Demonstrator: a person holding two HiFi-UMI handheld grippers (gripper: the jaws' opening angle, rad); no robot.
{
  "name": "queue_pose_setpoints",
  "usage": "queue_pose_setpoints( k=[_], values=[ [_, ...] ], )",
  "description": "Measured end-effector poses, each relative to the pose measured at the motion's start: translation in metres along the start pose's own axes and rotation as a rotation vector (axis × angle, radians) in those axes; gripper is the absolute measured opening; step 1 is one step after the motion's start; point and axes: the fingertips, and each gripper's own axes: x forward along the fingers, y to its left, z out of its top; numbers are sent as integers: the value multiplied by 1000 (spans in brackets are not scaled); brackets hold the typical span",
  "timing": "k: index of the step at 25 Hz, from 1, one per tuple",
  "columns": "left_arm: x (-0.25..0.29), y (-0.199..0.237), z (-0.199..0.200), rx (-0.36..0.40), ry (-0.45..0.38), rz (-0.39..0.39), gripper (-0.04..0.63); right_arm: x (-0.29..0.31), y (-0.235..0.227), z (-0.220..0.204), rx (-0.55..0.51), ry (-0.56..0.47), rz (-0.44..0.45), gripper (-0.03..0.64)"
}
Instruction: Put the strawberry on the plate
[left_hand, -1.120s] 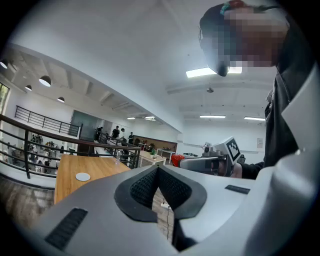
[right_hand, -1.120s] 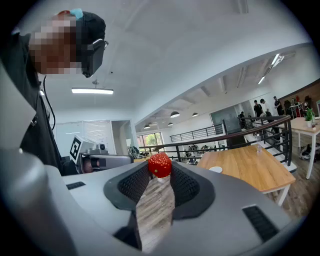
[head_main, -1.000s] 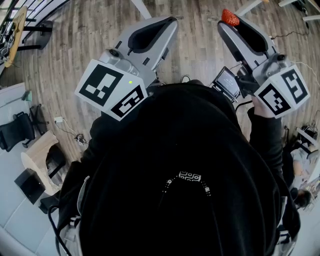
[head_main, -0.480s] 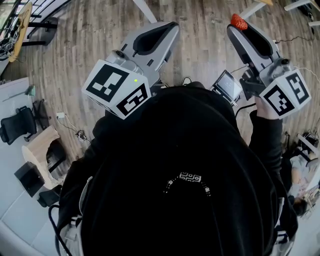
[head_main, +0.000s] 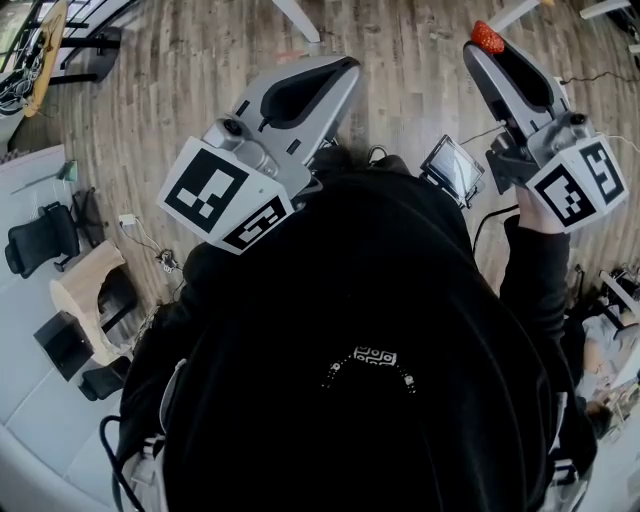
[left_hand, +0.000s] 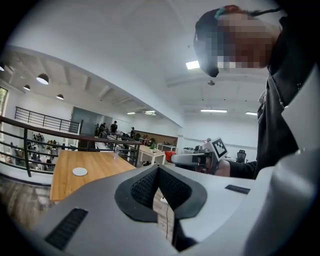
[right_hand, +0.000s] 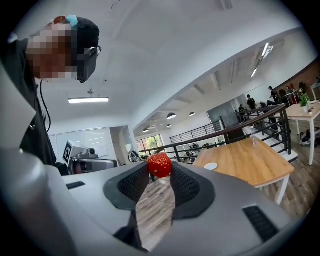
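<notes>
Wood-plank flooring (head_main: 180, 90) runs under an open office loft edged by a black railing (right_hand: 225, 134) — and out at the far tip of the right gripper (right_hand: 159, 174) sits the strawberry (right_hand: 159, 165), red, pinched between the two dark ribbed pads and held up in the air. Those jaws stand partway apart, clamped on the berry. Off to its right and well apart, a wooden table (right_hand: 250, 162) carries what looks like the plate (right_hand: 211, 166) — small, white and round, lying flat on the top. Over on the left, the left gripper (left_hand: 158, 169) has its pads brought together at the tips with nothing between them. Both tools are held out in front of a person in a black top (head_main: 360, 330), well apart from each other
</notes>
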Motion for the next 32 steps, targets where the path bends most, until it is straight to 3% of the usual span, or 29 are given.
queue_pose_setpoints(
  k=[7, 12, 21, 25, 32],
  values=[
    [4, 21, 22, 12, -32, -42, -2, 22, 4, 25, -27, -17, -9, 144],
    [29, 44, 22, 11, -45, -83, -2, 31, -12, 25, -26, -15, -64, 144],
    [34, 48, 29, 30, -67, -158, -2, 28, -16, 35, -21, -28, -154, 144],
    [36, 54, 32, 31, -75, -168, -2, 33, -15, 38, -32, -24, -154, 144],
    [48, 133, 50, 19, -86, -167, -2, 106, -36, 59, -58, 12, -160, 144]
  ],
)
